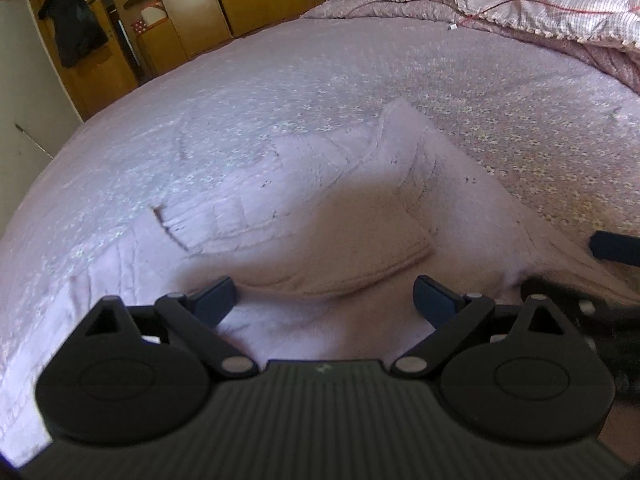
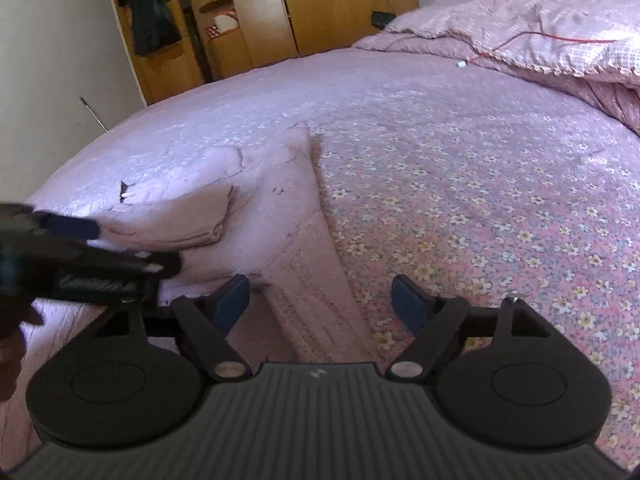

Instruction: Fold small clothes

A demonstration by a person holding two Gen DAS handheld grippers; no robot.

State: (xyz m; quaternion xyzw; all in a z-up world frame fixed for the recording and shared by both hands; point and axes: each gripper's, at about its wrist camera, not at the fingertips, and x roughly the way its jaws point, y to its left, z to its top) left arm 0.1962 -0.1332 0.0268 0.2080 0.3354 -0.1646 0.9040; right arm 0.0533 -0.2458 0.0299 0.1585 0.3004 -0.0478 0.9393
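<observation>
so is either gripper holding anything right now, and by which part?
Nothing is held. The left gripper and right gripper both stand open above the pink garment on the bed, with no fabric between their fingers.

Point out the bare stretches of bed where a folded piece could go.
Free: the floral sheet right of the pink garment, up to the bunched quilt. Also the strip between garment and wardrobe. Crowded: the near edge, where both open tongs, left and right, sit over the garment.
</observation>
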